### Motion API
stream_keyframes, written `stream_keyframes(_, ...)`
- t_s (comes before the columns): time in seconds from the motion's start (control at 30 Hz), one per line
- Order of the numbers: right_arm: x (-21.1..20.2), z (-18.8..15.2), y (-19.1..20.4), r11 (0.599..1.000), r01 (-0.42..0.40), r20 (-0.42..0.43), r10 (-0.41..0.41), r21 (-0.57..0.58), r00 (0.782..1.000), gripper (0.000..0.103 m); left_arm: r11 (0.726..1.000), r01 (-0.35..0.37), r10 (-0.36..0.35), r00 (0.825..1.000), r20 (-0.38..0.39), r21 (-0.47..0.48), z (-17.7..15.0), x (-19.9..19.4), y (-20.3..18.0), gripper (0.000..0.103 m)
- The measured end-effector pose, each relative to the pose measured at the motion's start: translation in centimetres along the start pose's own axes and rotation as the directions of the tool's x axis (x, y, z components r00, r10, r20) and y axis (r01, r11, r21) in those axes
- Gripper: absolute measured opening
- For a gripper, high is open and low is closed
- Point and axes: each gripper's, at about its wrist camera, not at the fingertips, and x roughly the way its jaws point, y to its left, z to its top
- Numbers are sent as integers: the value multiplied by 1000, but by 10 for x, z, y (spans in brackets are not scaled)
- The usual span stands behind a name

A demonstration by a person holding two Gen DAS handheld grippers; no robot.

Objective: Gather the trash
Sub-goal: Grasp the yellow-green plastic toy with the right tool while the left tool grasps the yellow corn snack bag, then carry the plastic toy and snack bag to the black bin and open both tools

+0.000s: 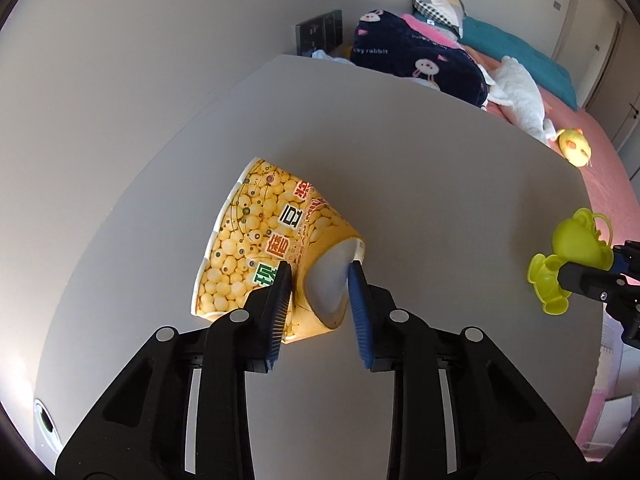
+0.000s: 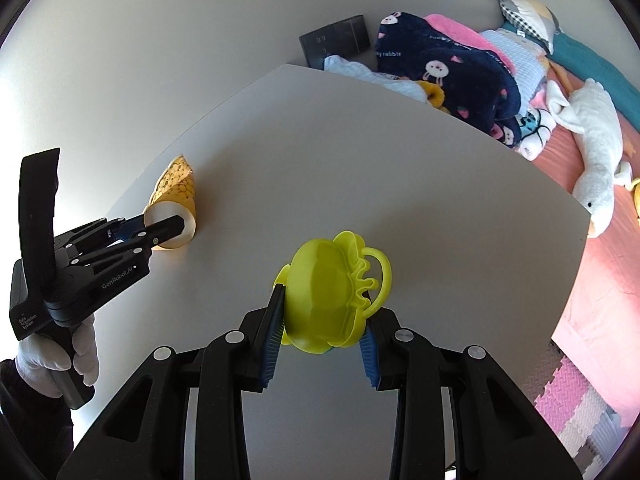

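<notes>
Paper cup on side mid-table, left claw pinching base

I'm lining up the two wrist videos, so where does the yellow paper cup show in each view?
Left wrist: the yellow paper cup lies on its side at centre, its base end between the left gripper fingers.
Right wrist: the cup is at the left edge, at the left gripper's tips.
Shared landmark: the grey table under it.

Grey table, yellow cup on its side.
</notes>
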Motion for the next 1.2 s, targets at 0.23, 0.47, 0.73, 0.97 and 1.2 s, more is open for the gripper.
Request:
stream_keyframes(0.23,-17,-8,-8,1000,2,21,-3,18,1000,35,998,55,-55,998,17,-4,-3,-18,-14,25)
stream_keyframes(0.47,-40,-22,-21,999,10,46,-12,36,999,35,996,83,-84,995,49,33,-8,-41,-43,24)
stream_keyframes(0.73,-69,-43,-41,997,31,73,-37,69,997,35,990,130,-133,988,72,47,-8,-64,-78,24)
stream_keyframes(0.97,-90,-63,-62,993,54,92,-64,109,994,35,979,164,-172,984,56,124,-8,-72,-116,24)
stream_keyframes(1.2,-109,-80,-77,987,76,106,-92,143,990,35,962,198,-211,976,52,187,-12,-81,-146,24)
